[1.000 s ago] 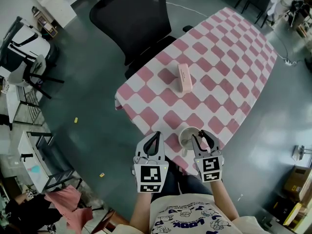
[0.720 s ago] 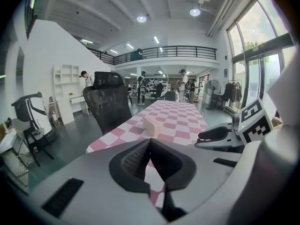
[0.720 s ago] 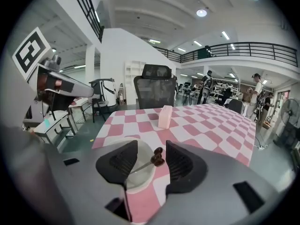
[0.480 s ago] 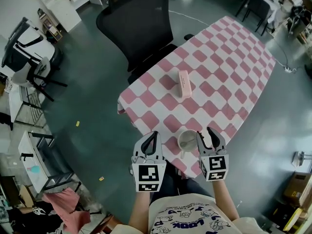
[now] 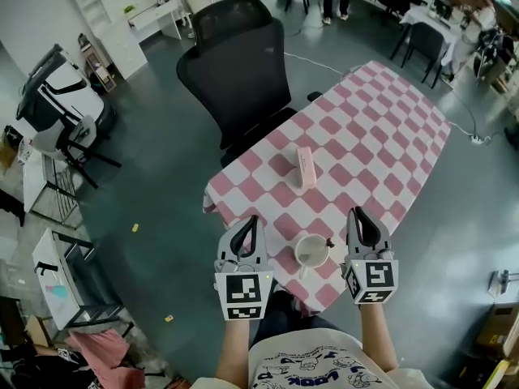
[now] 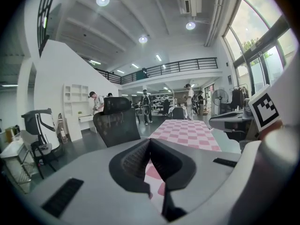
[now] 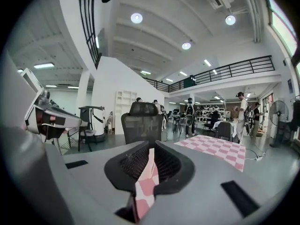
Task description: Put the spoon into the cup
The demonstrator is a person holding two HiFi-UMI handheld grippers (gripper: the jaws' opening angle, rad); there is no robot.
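Jaws of the left gripper point(image 5: 253, 220) meet, empty; right gripper point(image 5: 358, 215) jaws closing, empty. White round cup point(image 5: 311, 252) stands between both.

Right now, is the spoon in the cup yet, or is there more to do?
It looks nearly finished. Done: a small dark bit sticks over the rim of the cup, likely the spoon, though it is too small to be sure. In hand: nothing. The left gripper has its jaws together, and the right gripper jaws are closing on nothing. Left: probably nothing.
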